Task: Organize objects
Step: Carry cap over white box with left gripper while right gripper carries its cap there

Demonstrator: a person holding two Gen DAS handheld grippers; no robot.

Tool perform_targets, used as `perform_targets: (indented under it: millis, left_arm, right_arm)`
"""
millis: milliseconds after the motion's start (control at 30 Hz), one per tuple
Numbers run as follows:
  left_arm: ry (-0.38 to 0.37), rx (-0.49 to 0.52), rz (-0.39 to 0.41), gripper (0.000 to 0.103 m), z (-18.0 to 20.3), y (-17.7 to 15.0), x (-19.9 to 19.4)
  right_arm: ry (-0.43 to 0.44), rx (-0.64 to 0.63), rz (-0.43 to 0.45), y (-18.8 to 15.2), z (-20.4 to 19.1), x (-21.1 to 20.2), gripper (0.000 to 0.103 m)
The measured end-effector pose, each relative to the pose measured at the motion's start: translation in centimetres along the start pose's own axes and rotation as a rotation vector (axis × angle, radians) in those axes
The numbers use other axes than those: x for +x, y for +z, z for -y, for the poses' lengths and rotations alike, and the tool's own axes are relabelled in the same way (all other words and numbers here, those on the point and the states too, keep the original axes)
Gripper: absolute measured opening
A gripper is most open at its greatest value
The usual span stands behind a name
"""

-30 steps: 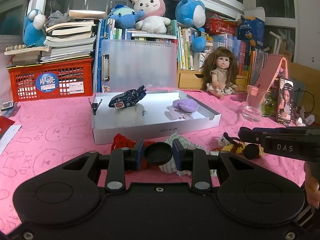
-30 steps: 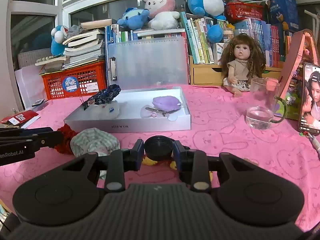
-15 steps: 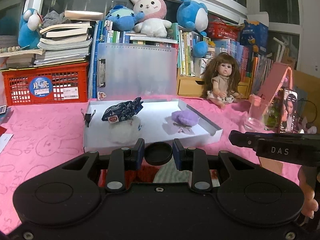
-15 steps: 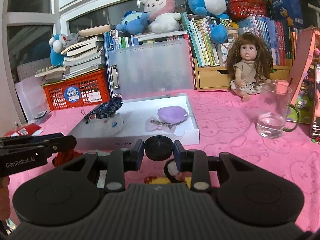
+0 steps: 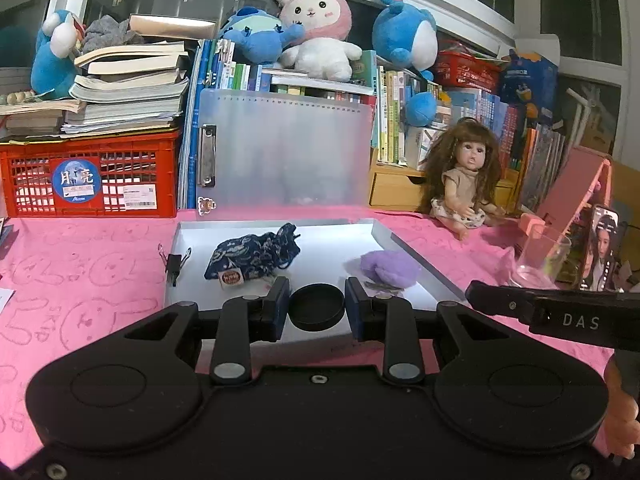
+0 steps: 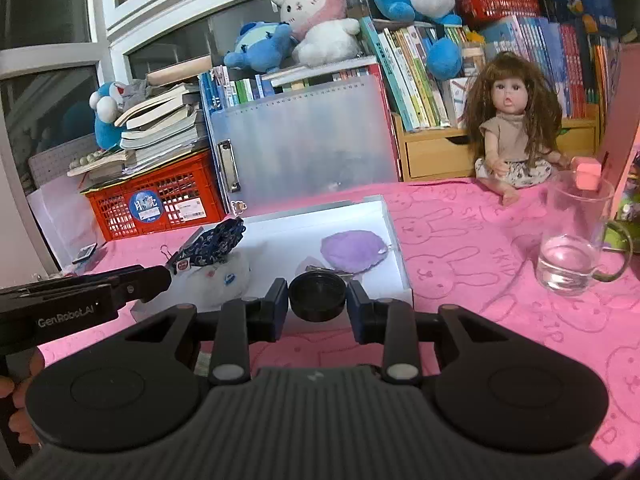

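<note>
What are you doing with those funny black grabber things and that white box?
A person is tidying small things into the white box on the pink tablecloth. A blue patterned pouch, a purple fuzzy thing and a white fluffy thing already lie inside. The left gripper and the right gripper both hover at the box's near edge. Whether either one holds anything can't be seen from here.

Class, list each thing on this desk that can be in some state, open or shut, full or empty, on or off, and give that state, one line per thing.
white box: open, lidless, pouches inside
blue drawstring pouch: lying in the box, neck drawn shut
glass mug: upright, a little water in it
phone: propped up, screen on
wooden drawer: shut
left gripper: open, holding nothing
right gripper: open, holding nothing
</note>
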State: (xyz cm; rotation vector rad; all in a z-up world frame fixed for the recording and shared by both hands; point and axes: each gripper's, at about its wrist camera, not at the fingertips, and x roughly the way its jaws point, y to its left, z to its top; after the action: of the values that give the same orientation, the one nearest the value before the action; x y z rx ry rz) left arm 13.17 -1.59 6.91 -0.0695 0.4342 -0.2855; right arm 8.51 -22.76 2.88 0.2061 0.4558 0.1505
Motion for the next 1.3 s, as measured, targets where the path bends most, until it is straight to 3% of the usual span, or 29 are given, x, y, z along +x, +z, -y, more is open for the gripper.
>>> perform_targets:
  millis: [367,800,1300]
  left_arm:
    - [-0.019,-0.077,-0.050,0.028,-2.3,1.1,4.0]
    - [0.028,-0.080,-0.134,0.028,-3.6,0.6,8.8]
    - [0.055,-0.081,-0.137,0.028,-3.0,2.0,13.2]
  right_arm:
    - [0.036,0.050,-0.070,1.7,0.8,3.3,0.036]
    - [0.051,0.060,-0.164,2.8,0.2,9.0,0.036]
    - [0.068,0.113,-0.269,2.7,0.9,14.2,0.036]
